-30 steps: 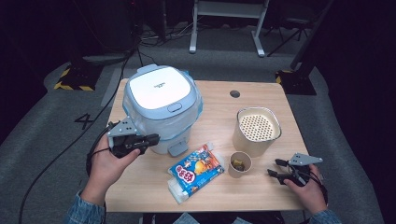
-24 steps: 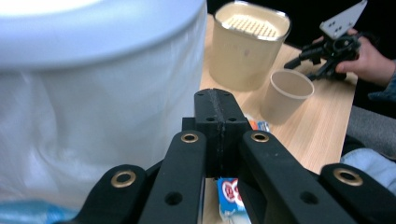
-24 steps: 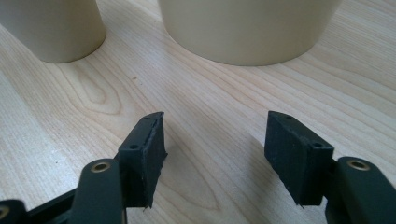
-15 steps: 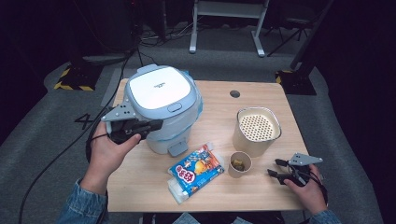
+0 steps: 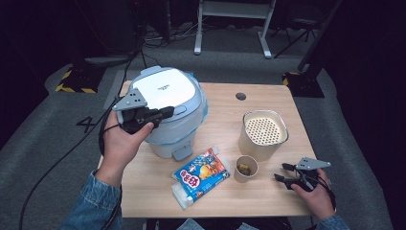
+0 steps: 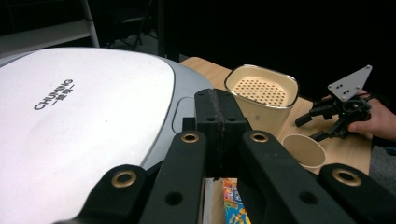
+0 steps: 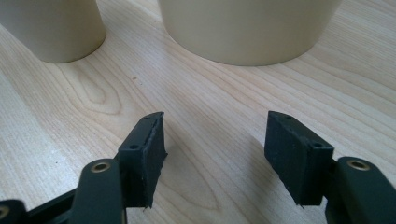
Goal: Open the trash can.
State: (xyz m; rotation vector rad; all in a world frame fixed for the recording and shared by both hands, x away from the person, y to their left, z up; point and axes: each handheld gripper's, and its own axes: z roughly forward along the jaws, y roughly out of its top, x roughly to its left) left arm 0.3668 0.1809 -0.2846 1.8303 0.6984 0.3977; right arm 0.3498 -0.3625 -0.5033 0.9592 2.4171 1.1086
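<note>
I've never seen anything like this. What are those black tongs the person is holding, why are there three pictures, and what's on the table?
There is no robot here: a person holds a black two-jawed tool in each hand. One camera looks down from above; the other two ride on the tools and look along their jaws. On the wooden table are a white-lidded pale blue cooker, a beige tub with a perforated lid, a small paper cup and a colourful snack packet. The left gripper, shut and empty, hovers at the cooker's lid. The right gripper is open near the cup and holds nothing.
</note>
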